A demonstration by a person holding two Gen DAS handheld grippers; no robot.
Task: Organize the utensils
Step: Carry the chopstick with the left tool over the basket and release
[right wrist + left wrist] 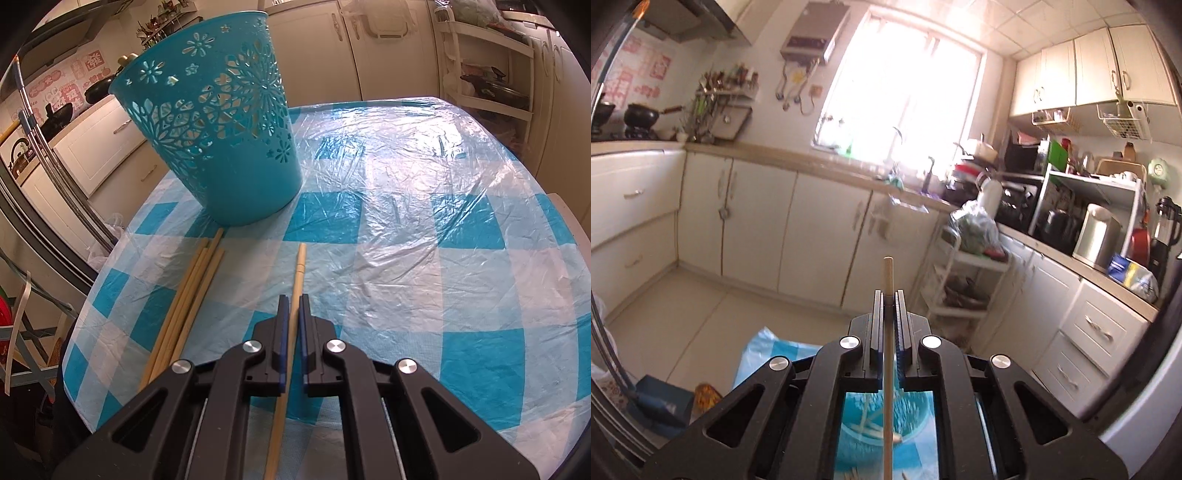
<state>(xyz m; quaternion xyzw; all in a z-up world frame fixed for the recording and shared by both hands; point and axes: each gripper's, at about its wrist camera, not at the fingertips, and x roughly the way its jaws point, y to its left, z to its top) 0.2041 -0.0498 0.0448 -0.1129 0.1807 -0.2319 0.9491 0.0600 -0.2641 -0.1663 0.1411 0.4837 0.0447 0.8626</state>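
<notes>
My left gripper (888,295) is shut on a wooden chopstick (888,273) and holds it high above the teal basket (857,443), which shows below between the gripper arms with several chopsticks inside. My right gripper (293,299) is low over the table, its jaws closed around a wooden chopstick (298,269) that lies on the blue-and-white checked cloth (406,229). The teal perforated basket (218,125) stands upright ahead and to the left. Several more chopsticks (192,291) lie in a bundle left of the right gripper.
The table's left edge (79,321) is close to the chopstick bundle. Kitchen cabinets (750,221), a white rolling shelf cart (964,280) and a cluttered counter (1071,229) surround the table. A folding rack stands at the lower left (22,343).
</notes>
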